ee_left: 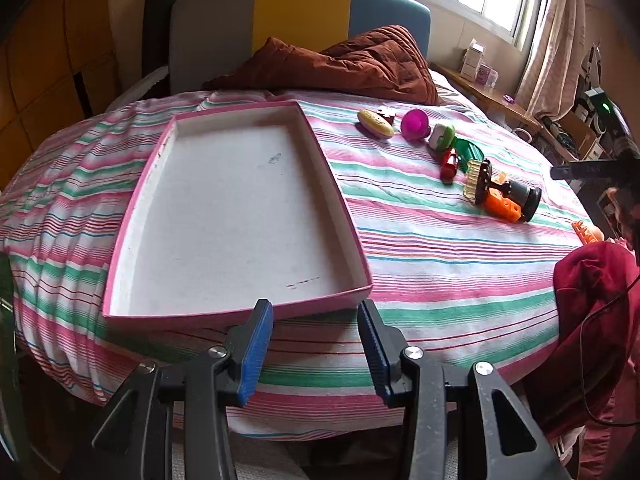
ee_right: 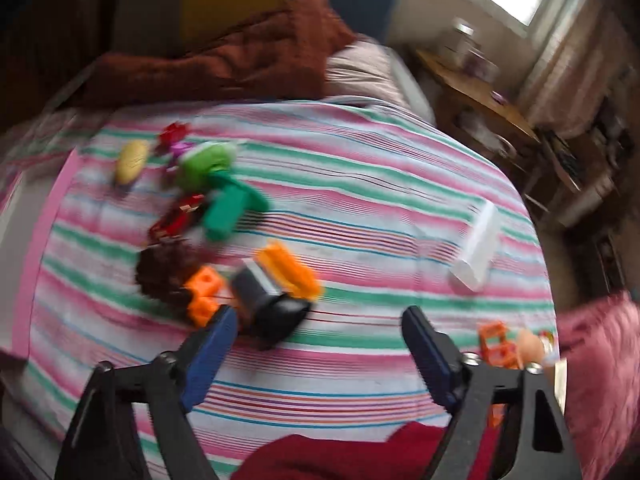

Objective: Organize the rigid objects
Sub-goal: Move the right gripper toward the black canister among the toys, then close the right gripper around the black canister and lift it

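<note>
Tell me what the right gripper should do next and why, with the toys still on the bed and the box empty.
Probably ease the right gripper forward and left onto the orange and black toy just ahead of its left finger. Its jaws are open and hold nothing, that toy looks nearest, and the pink box holds no toys. The right wrist view is blurred, so the exact gap is unclear.

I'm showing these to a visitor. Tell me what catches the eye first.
The big pink-rimmed box lies on the striped sheet, just ahead of the open left tool. To its right runs a line of bright toys, from a yellow one at the far end to an orange and black one nearest the open right tool. A brown quilt is heaped behind.
</note>
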A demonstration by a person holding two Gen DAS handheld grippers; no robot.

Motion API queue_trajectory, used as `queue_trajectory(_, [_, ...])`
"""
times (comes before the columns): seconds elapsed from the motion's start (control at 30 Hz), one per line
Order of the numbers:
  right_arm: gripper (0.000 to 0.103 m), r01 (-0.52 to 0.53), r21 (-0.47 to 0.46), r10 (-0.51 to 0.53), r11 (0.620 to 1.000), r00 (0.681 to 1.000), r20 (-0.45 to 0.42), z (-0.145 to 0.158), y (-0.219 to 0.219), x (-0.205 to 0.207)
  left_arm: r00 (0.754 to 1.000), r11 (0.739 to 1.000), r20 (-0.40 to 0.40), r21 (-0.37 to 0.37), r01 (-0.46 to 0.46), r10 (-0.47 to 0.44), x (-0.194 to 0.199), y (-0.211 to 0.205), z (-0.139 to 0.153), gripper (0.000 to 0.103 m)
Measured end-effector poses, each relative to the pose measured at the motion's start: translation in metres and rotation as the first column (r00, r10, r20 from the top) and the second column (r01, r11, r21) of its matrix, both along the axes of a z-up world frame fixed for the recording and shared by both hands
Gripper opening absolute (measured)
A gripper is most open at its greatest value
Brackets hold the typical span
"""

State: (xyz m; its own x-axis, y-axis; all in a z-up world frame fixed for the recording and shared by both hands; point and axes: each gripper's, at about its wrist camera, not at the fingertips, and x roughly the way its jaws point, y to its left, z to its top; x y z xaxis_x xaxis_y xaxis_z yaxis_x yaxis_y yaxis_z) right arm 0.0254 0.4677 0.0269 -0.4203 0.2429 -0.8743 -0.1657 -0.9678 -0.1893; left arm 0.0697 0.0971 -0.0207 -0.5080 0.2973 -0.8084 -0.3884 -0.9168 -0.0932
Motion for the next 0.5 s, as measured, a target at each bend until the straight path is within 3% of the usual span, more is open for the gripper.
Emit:
queue_trajectory(0.1, [0.044,-0.055,0.01,0.053,0.998,0.994,0.092,-0.022,-0.014,-0.026,1.0,1.0,-0.004,-0.004,0.011,-0.011,0.002,0.003,0.001,0.044])
queue_trajectory(0.13, [0.042,-0.058,-0.008,0.059,0.998,0.991,0.117,-0.03,-0.014,-0.033,1.0,1.0,-0.004,-0.005,0.015,-0.015,0.003,0.003,0.002,0.044])
queue_trajectory(0.27, [0.041,-0.057,-0.03,0.062,0.998,0.975,0.214,-0.061,-0.006,-0.045,1.0,1.0,-0.012,-0.006,0.012,-0.013,0.004,0.001,0.007,0.044])
queue_trajectory(0.5, [0.047,-0.071,-0.04,0.079,0.997,0.955,0.285,-0.066,0.006,-0.053,0.996,0.994,-0.016,0.062,0.091,-0.09,0.004,0.015,0.013,0.044])
